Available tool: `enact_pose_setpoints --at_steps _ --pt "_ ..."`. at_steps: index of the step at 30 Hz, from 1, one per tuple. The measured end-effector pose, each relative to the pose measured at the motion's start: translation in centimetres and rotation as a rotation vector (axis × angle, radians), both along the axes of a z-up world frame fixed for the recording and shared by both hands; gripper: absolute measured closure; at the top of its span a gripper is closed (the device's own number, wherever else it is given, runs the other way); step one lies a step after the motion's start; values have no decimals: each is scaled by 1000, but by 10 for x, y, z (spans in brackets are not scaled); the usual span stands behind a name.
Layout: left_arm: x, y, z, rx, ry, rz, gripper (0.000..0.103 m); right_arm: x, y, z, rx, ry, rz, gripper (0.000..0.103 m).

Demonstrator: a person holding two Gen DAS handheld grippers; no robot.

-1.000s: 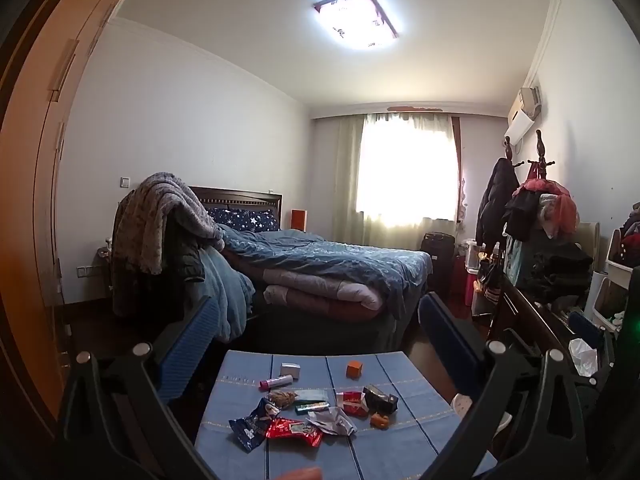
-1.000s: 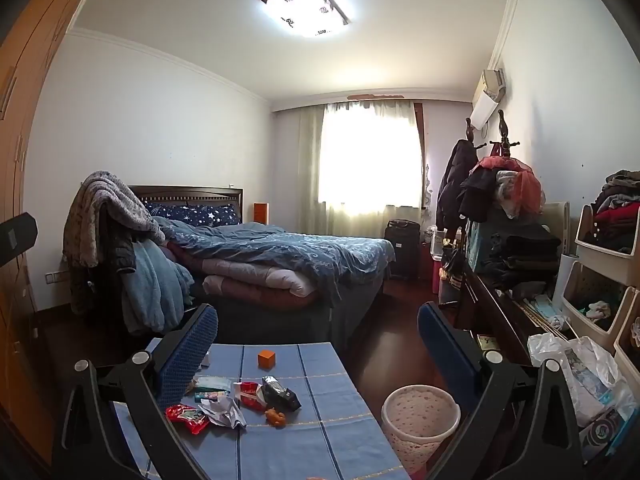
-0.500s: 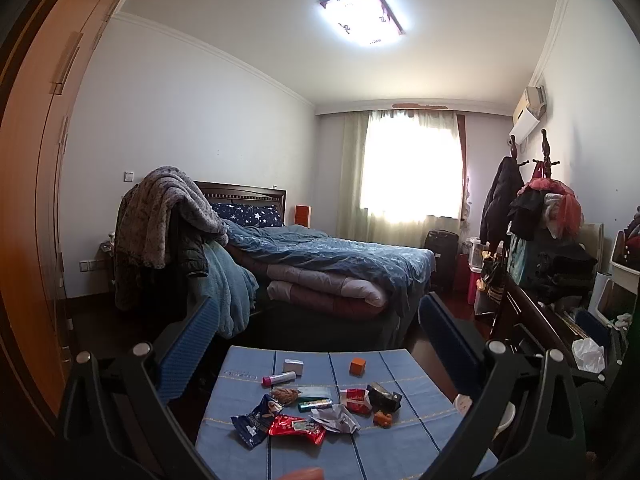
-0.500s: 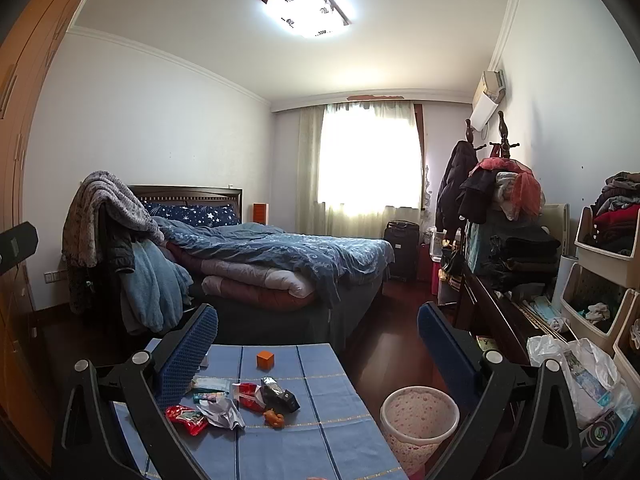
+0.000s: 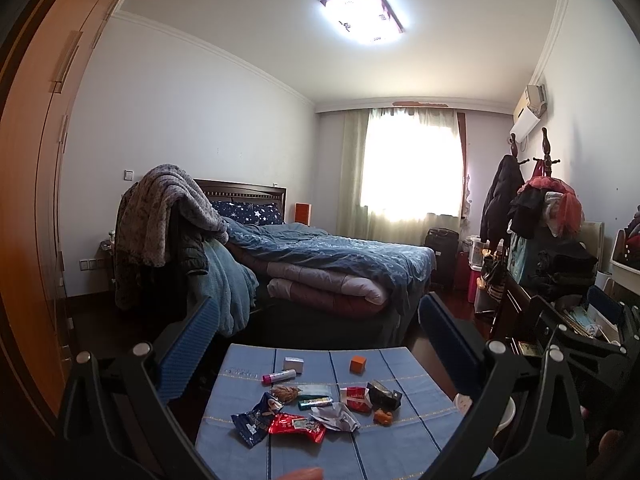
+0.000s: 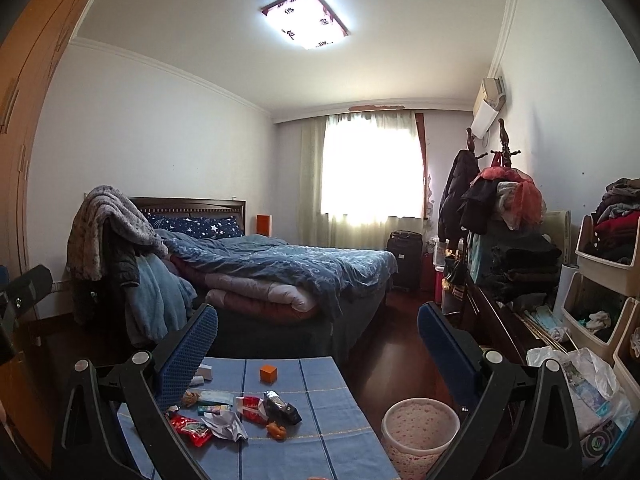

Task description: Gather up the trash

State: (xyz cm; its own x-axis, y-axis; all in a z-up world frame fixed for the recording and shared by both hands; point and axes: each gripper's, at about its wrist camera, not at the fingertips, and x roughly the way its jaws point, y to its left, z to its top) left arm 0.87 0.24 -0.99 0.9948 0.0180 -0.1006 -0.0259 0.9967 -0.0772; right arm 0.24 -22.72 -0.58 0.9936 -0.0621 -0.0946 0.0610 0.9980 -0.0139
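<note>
Below my jaws, a matt blue woven tablecloth carries a glossy red foil wrapper; right of them, a perforated pink plastic bin.

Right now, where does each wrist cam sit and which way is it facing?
Left wrist: on the left gripper, raised and level, looking along its open blue-padded fingers over the blue-clothed table toward the bed and window; a fingertip shows at the bottom edge.
Right wrist: on the right gripper, same heading, further right; open fingers frame the table and pink-speckled wastebasket; part of the left gripper shows at the left edge.
Shared: the table's wrapper litter, the orange cube, bed, window.
</note>
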Motion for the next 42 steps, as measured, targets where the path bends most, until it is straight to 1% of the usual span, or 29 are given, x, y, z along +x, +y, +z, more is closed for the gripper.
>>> enact_pose_setpoints --at_steps 12,29,33,36,39,42 --pt "0 1 0 0 0 0 3 2 2 3 -4 -3 5 3" --pt "-1 0 -1 1 0 0 3 1 8 -7 -3 4 6 3" --pt "3 1 -6 3 11 6 3 3 8 -10 -2 11 1 3" --pt "10 5 -16 6 41 20 3 11 9 -21 1 38 0 3" --pt "30 14 -36 -1 122 34 3 27 12 -38 1 88 7 3" --pt "57 27 -67 -24 230 22 3 46 17 -58 1 160 57 3"
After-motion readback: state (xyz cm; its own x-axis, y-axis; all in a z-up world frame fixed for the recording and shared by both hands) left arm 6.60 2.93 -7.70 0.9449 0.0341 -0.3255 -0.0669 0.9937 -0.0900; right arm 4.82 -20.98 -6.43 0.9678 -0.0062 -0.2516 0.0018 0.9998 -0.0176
